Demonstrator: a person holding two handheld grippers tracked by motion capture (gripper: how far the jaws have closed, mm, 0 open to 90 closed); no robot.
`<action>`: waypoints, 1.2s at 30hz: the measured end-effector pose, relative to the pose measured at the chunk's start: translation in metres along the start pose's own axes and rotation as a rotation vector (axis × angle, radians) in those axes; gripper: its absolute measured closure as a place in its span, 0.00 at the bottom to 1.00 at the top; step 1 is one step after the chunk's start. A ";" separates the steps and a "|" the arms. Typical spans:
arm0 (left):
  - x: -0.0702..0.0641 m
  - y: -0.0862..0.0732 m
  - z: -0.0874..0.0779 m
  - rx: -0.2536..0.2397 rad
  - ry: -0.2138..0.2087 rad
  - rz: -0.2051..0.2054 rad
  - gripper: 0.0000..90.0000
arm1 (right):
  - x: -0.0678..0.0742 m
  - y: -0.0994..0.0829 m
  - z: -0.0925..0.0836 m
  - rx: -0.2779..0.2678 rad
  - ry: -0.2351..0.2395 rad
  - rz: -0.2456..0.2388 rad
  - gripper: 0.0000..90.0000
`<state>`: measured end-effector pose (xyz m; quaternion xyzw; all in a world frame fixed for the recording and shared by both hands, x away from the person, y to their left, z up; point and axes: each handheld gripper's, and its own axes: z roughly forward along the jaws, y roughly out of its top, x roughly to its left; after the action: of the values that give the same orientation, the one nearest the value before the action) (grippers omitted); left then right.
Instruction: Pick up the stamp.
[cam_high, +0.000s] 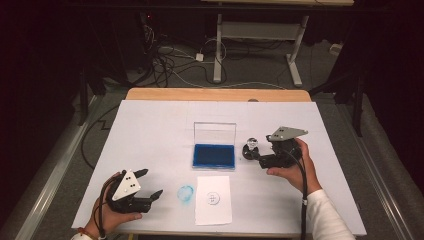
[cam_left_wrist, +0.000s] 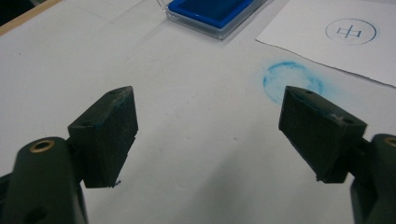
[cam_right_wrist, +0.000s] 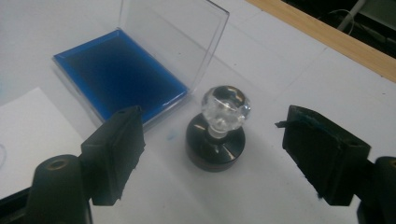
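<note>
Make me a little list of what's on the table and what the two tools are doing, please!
stamp: black base, clear knob, upright beside the ink pad
ink pad: blue, clear lid raised
paper: white sheet with a round blue print
blue smudge: ring on the table cover, left of the paper
right tool: open, jaws either side of the stamp, not touching it
left tool: open, empty, near the smudge
</note>
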<state>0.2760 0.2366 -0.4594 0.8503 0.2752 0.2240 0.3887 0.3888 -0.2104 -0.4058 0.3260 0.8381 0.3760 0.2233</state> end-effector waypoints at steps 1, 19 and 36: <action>0.000 0.000 0.000 -0.001 -0.001 -0.001 0.21 | -0.002 0.001 0.004 0.006 0.008 0.008 0.25; 0.000 -0.001 0.002 0.009 -0.009 0.000 0.22 | -0.012 0.009 0.051 0.133 0.045 0.061 0.35; 0.000 -0.001 0.003 0.015 -0.022 0.004 0.22 | -0.014 0.014 0.056 0.137 0.064 0.040 0.51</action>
<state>0.2771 0.2357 -0.4622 0.8560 0.2709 0.2135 0.3850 0.4385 -0.1856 -0.4278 0.3450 0.8620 0.3323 0.1657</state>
